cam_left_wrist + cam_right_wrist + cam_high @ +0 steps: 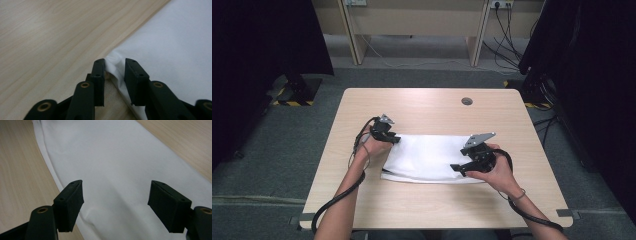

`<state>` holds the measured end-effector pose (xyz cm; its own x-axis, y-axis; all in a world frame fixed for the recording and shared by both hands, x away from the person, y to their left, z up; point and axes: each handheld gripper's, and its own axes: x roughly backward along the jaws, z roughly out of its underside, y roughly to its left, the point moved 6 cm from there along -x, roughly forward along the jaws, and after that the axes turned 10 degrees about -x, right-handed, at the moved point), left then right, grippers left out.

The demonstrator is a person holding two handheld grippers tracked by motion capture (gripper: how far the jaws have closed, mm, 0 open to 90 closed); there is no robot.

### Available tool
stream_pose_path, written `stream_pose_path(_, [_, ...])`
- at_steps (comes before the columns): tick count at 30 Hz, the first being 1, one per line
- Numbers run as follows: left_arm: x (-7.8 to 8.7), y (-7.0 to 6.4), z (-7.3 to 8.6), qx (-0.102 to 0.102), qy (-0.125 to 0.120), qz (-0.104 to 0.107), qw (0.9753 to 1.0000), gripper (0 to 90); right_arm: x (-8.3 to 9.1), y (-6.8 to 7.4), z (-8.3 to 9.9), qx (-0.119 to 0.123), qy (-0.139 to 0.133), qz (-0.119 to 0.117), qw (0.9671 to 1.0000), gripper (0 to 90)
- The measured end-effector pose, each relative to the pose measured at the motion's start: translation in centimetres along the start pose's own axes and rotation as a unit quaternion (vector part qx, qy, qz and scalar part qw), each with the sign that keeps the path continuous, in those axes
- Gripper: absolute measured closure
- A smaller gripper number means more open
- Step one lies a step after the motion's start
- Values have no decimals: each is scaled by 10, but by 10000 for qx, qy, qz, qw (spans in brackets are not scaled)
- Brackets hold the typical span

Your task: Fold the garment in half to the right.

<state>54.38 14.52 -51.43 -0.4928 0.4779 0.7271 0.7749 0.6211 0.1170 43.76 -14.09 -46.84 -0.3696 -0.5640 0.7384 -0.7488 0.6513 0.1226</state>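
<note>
Cloth point(427, 157), white and folded flat, lay on the near half of the worktop point(427, 107). Left tongs point(114, 71) were clenched on the cloth's far-left corner, a small bunch of fabric pinched between the jaws. Right tongs point(115, 205) hung spread wide over the cloth's right end, grasping nothing, with white fabric showing between the jaws.

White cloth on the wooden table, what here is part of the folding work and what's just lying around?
Part of the job:
- white folded cloth
- left hand-held gripper, jaws pinching a cloth corner
- right hand-held gripper, open over the cloth

Just lying about:
- light wooden table, only the work surface
- round grey cable port in the tabletop
- loose cables on the floor beyond
</note>
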Motion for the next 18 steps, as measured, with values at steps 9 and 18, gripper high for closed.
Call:
stream_pose_path(9, [1, -2, 0, 179, -121, 166, 9996, 860, -4, 6, -2, 74, 26, -35, 10000, 283])
stream_pose_path(18, [20, -4, -11, 69, -317, 103, 9994, 861, -5, 17, -12, 214, 7, -79, 9997, 287])
